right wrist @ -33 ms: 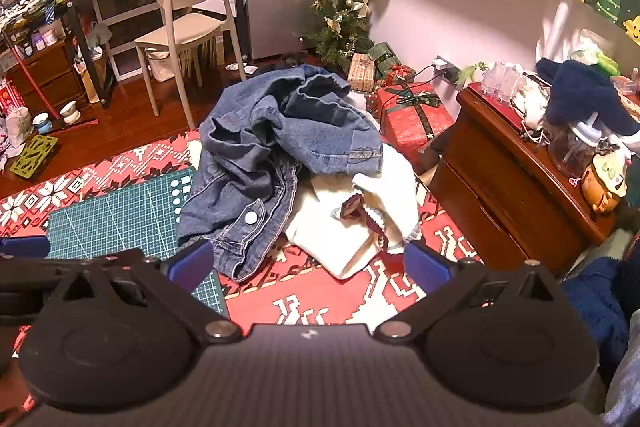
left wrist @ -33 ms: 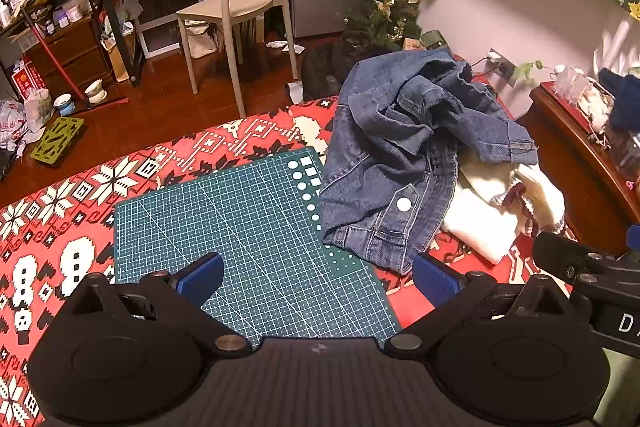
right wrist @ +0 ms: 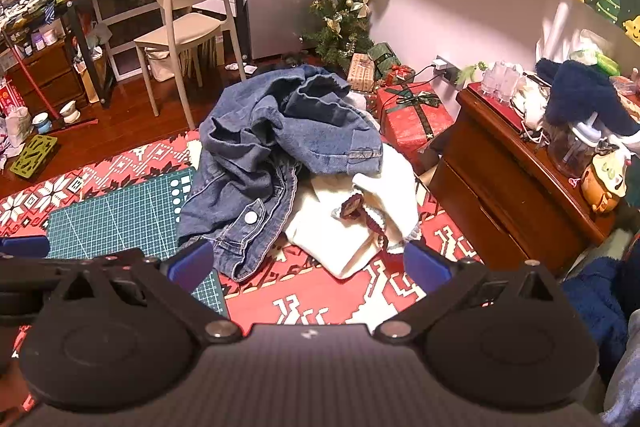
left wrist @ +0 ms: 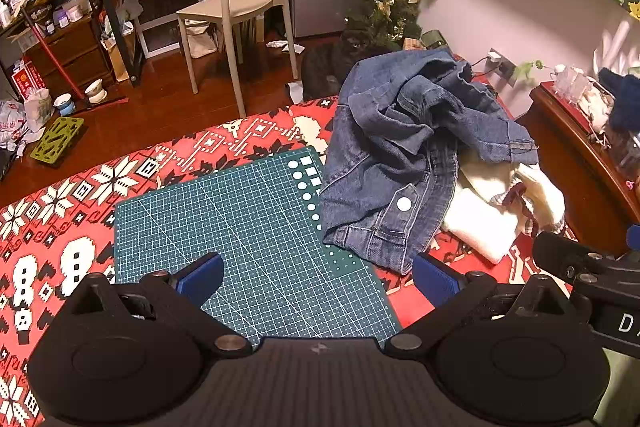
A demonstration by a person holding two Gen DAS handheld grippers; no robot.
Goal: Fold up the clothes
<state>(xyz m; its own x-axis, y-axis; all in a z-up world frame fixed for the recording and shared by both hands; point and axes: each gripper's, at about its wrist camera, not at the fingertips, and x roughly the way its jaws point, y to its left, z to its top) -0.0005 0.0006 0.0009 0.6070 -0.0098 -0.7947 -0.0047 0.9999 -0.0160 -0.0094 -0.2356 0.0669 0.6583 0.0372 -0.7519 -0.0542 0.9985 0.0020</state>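
A crumpled blue denim jacket (left wrist: 404,151) lies in a heap on the red patterned cloth (left wrist: 192,155), its hem overlapping the right edge of the green cutting mat (left wrist: 248,235). It also shows in the right wrist view (right wrist: 272,155). A cream-white garment (left wrist: 492,211) lies under and to the right of it, also in the right wrist view (right wrist: 352,219). My left gripper (left wrist: 318,279) is open and empty over the mat's near part. My right gripper (right wrist: 308,265) is open and empty, just short of both garments.
A dark wooden cabinet (right wrist: 512,179) with jars and a navy plush item stands to the right. Wrapped gift boxes (right wrist: 412,111) and a small Christmas tree (right wrist: 344,19) stand behind the pile. A beige chair (left wrist: 240,3) and cluttered desk stand on the wooden floor beyond.
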